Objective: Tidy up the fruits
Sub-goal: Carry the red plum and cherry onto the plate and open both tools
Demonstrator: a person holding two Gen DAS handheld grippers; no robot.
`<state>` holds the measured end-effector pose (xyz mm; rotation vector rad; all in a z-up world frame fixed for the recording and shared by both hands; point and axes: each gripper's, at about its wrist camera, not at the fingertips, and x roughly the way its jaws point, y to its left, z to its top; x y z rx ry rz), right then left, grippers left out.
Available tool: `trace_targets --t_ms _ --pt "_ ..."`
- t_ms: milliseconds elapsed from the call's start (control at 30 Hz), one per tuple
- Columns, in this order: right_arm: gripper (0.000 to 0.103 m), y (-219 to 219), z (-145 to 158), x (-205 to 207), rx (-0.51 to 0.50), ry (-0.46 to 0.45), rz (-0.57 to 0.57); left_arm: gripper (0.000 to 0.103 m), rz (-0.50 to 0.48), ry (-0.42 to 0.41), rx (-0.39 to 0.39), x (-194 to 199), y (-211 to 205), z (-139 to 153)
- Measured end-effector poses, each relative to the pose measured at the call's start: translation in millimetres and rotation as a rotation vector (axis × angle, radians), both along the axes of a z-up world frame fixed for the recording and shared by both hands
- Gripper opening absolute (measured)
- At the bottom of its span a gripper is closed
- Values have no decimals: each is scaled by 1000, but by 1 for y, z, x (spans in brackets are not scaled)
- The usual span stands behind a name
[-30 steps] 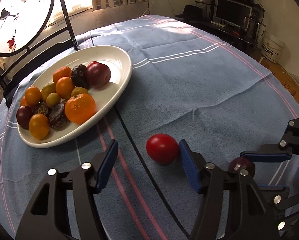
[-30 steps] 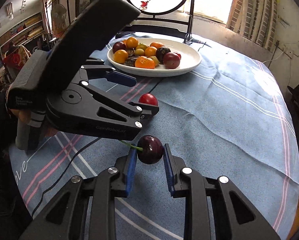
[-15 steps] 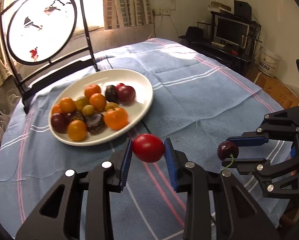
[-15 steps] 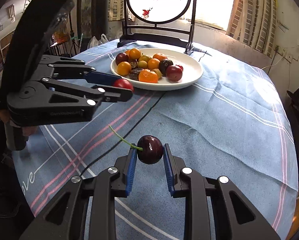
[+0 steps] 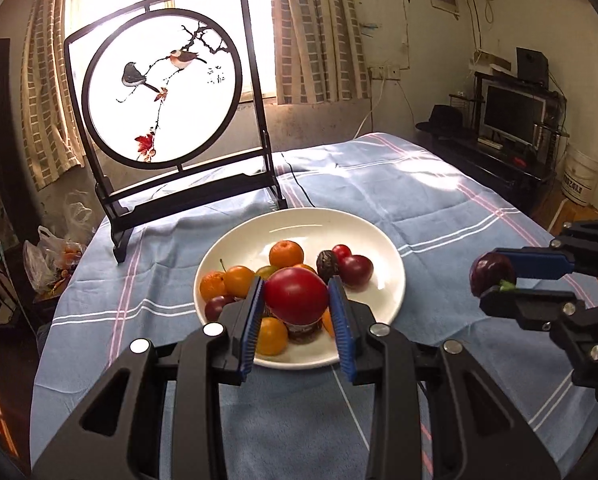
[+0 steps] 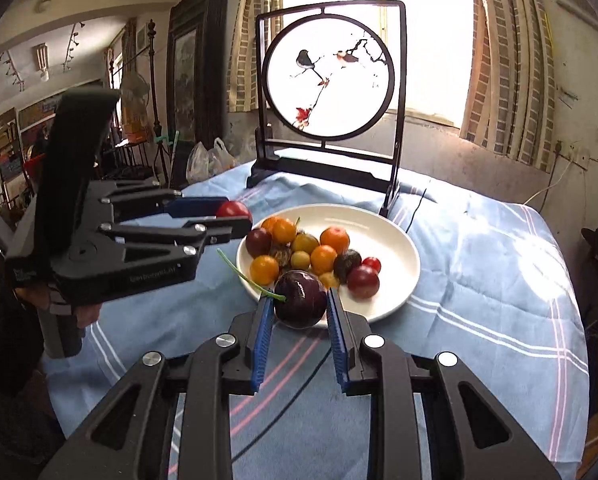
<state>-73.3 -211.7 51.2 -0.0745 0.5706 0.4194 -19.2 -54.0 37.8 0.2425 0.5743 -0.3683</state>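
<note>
The plate (image 5: pixel 383 240) sits on the tabletop (image 5: pixel 439 200), and I place everything by it. Fruit (image 5: pixel 286 254) lies heaped in the plate, mostly toward its left half. Behind the plate stands the screen (image 5: pixel 161 92), upright on the tabletop. My left tongs (image 5: pixel 296 296) hold a tomato (image 5: pixel 295 294) above the plate's near left rim. My right tongs (image 6: pixel 299 300) hold a cherry (image 6: pixel 300 299) above the plate's near edge, to the tomato's right.

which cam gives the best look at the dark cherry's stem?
Right wrist view. The dark cherry sits centred between the right gripper pads, its green stem running up-left in full. In the left wrist view the cherry is side-on at the right edge, with only a green stub showing.
</note>
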Motion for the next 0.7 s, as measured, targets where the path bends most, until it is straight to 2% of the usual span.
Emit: trace_targets --t_ms 167,400,700 --pt "27 -4 14 29 45 -21 -21 32 57 -38 33 26 -4 0" --pt "27 2 6 67 65 3 -30 32 101 -34 36 60 -3 -5" --pt "27 18 3 88 65 2 -6 32 111 -9 -4 78 3 -11"
